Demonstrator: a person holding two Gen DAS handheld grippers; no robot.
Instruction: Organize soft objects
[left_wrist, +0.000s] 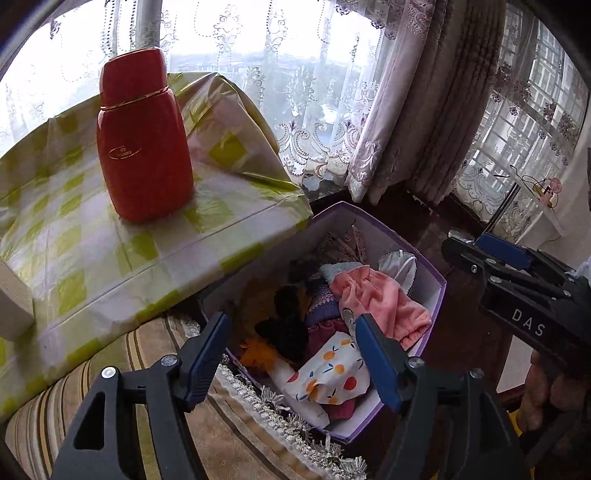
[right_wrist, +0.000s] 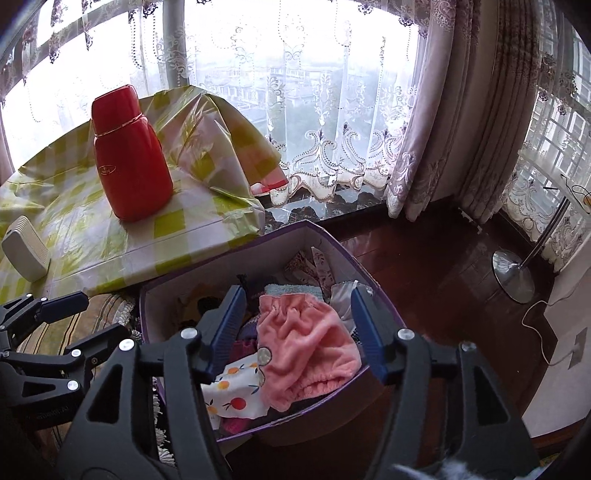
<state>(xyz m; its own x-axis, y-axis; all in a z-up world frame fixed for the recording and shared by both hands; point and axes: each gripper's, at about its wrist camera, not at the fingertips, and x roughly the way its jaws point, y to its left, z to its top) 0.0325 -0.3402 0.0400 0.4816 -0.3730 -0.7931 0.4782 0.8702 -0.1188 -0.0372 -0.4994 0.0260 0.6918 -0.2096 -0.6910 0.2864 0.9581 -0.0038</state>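
Left wrist view, bottom of frame: the left gripper (left_wrist: 293, 350), black w/ blue pads, has its jaws spread wide, nothing between the pads. It hangs over the near end of a purple-rimmed cardboard box w/ white inner walls (left_wrist: 430, 291), lower centre of frame. Just under the right pad lies a white cloth printed w/ orange and red fruit (left_wrist: 327, 373). Beyond it, towards centre-right, a crumpled pink fleece cloth (left_wrist: 376, 299) sits on top of the pile, w/ dark, purple and orange pieces to its left and a white item at the far right wall; those are too jumbled to name.

Right wrist view: the right gripper (right_wrist: 295, 328), same build, also has its jaws apart and holds nothing. The pink fleece cloth (right_wrist: 306, 343) lies in the gap between the pads but below them, resting in the box (right_wrist: 229, 258); pads are not seen pressing on it. The fruit-print cloth (right_wrist: 231, 391) is at lower centre, left of the pink one. The left gripper shows at the frame's left edge.

The box stands on dark wood floor beside a striped beige cushion w/ fringe (left_wrist: 110, 369), lower left.

Further back, upper left: a table under a green-and-white checked plastic cover (left_wrist: 92, 258), w/ 1 glossy red flask (left_wrist: 142, 144) upright on it, and a small white ribbed device (right_wrist: 26, 247) at left edge. Behind: lace curtains (right_wrist: 295, 110) over a bright window.
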